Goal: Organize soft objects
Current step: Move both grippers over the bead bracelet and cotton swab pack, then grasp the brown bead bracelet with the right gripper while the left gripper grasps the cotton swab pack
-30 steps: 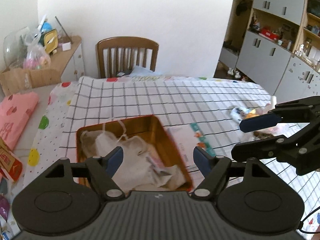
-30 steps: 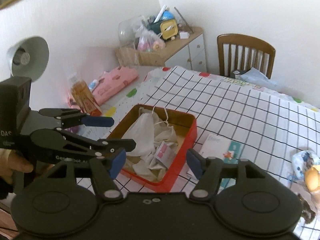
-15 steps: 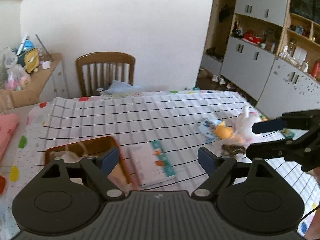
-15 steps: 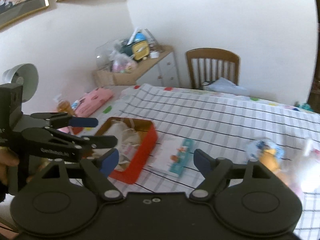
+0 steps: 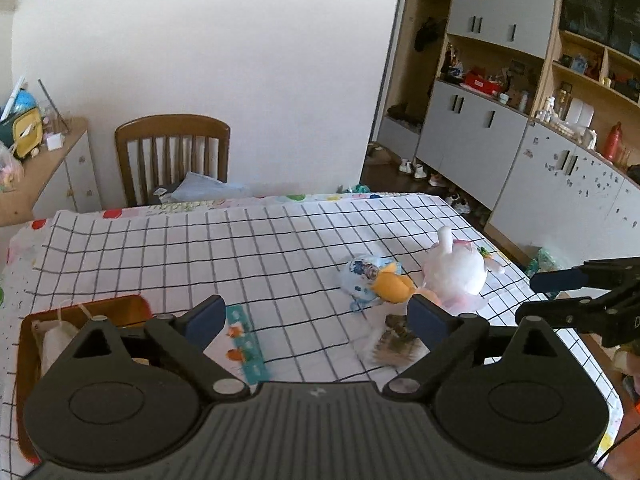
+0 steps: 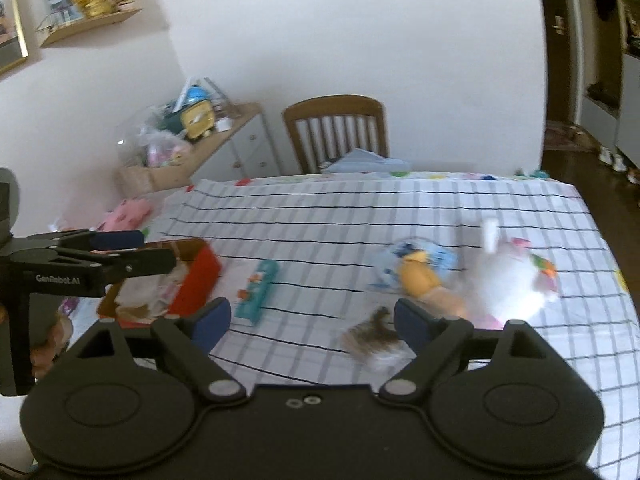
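Both wrist views above table, facing chair

The only lettering I can read is "GenRobot.AI", in pale print on the black side of my left gripper, as my right camera sees it. My left camera catches one pale letter, seemingly a "D", on my right gripper at the picture's edge. The booklet carries print too blurred to read.
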